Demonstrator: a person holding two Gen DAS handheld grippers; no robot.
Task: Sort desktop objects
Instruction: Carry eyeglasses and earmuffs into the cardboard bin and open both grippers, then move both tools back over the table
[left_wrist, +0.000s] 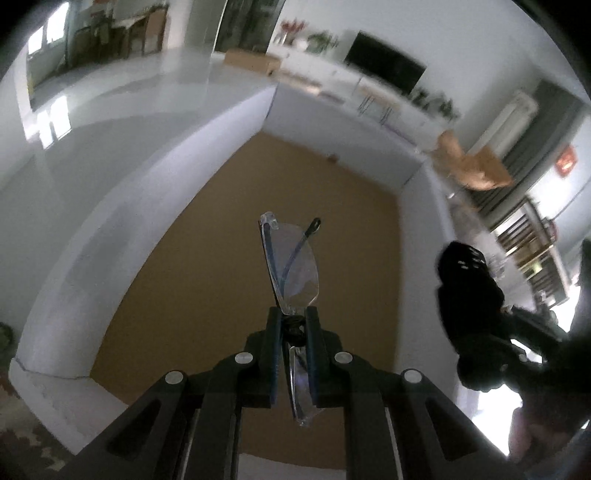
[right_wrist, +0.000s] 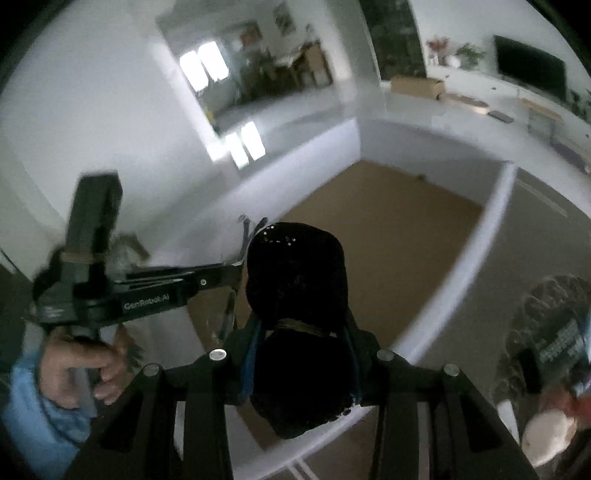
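Observation:
My left gripper (left_wrist: 291, 317) is shut on a pair of clear safety glasses (left_wrist: 291, 266) at the nose bridge and holds them above the brown floor of a white-walled box (left_wrist: 236, 122). My right gripper (right_wrist: 299, 325) is shut on a black pouch (right_wrist: 295, 280) with a band around its middle and holds it over the same box (right_wrist: 491, 221). In the left wrist view the pouch (left_wrist: 465, 291) hangs at the right, over the box's right wall. In the right wrist view the left gripper (right_wrist: 236, 269) with the glasses (right_wrist: 247, 229) is at the left.
The box's brown floor (left_wrist: 229, 258) is bare below the glasses. A patterned cloth (right_wrist: 546, 317) and a white round object (right_wrist: 546, 435) lie to the right of the box. A white floor, a cardboard box (left_wrist: 251, 61) and a TV (left_wrist: 388, 68) are behind.

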